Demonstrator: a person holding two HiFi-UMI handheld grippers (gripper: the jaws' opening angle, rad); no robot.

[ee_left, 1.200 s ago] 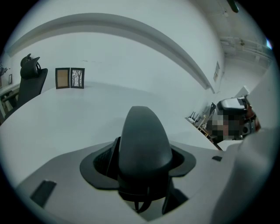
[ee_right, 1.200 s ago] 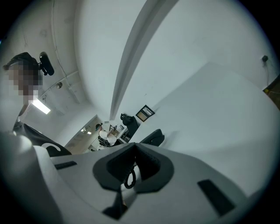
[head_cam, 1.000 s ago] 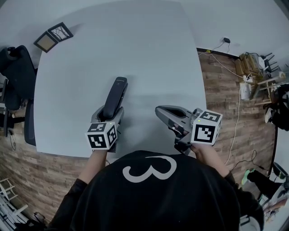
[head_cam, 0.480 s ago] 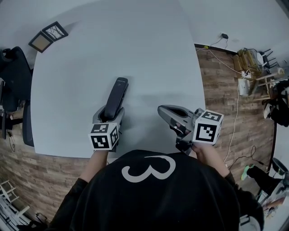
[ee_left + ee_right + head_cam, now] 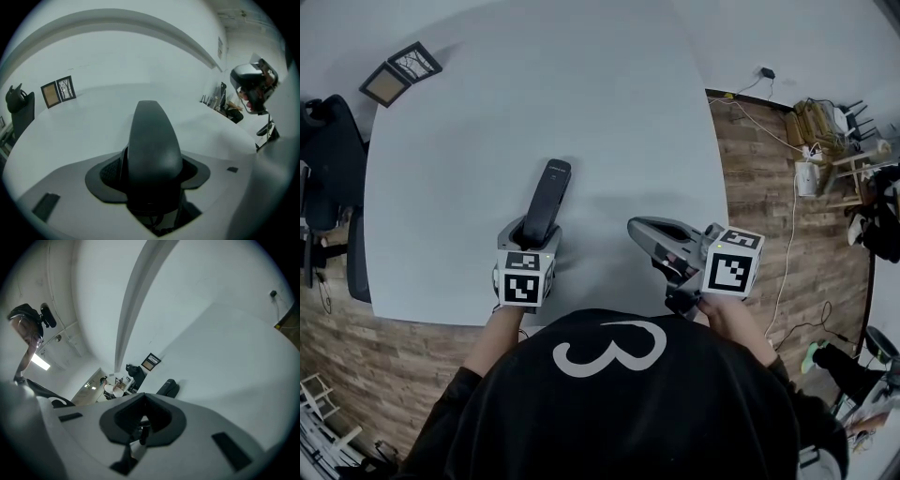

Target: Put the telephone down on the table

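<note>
Head view: left gripper [image 5: 530, 242] grasping lower end of telephone [image 5: 549, 192], angled down over tabletop [image 5: 600, 94] near front edge, likely to lay it flat; contact with surface unclear. Right gripper [image 5: 656, 236] idle by front right corner, out of way

Left gripper view: jaws clamped on slim black telephone, smooth rounded back

Right gripper view: jaws together, nothing between

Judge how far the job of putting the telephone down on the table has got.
Done: the telephone is picked up and sits low over the table. In hand: the left gripper is shut on it, slanting down; whether its far end touches the table can't be told. Left: lay it flat and open the gripper. The right gripper is shut and empty.
</note>
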